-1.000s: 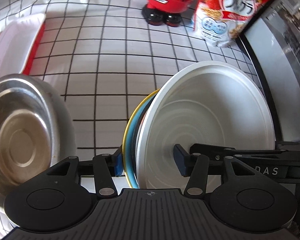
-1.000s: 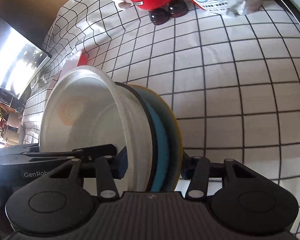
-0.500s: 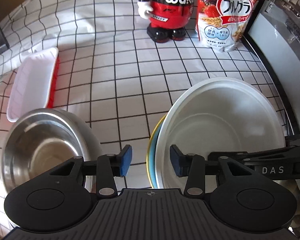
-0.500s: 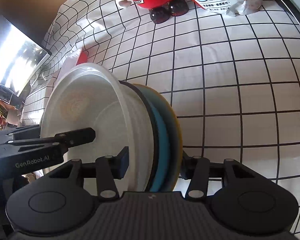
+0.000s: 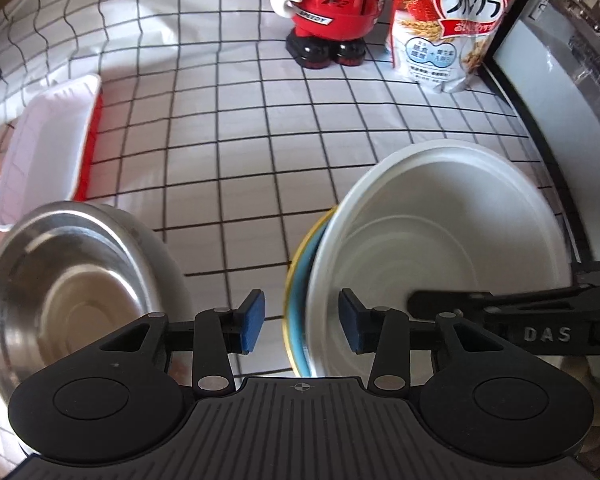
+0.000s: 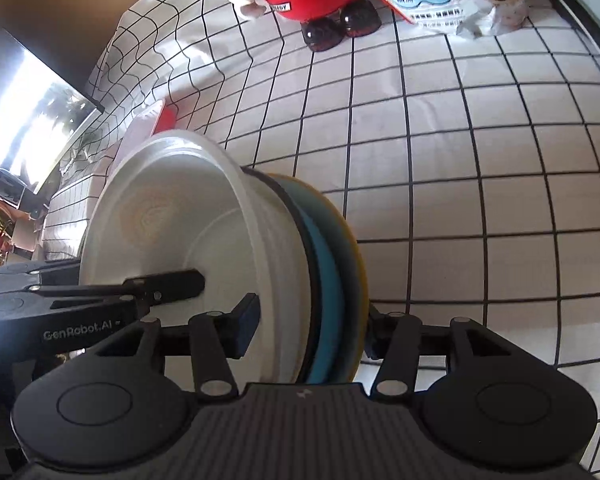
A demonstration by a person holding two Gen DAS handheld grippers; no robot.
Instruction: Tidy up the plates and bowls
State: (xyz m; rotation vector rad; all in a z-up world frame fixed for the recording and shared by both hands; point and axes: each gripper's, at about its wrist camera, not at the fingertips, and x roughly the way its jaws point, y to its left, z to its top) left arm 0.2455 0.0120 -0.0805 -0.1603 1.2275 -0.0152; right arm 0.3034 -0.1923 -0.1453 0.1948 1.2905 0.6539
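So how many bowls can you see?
2: a steel bowl on the checked cloth by the left gripper, and a white bowl standing on edge against coloured plates. More may hide in that stack.

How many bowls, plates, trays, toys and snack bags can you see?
Bowls: 2, the white bowl and the steel bowl
Plates: 2, the blue plate and the yellow plate, stacked behind the white bowl
Trays: 1, the red and white tray
Toys: 1, the red figure
Snack bags: 1, the cereal bag
Total: 7
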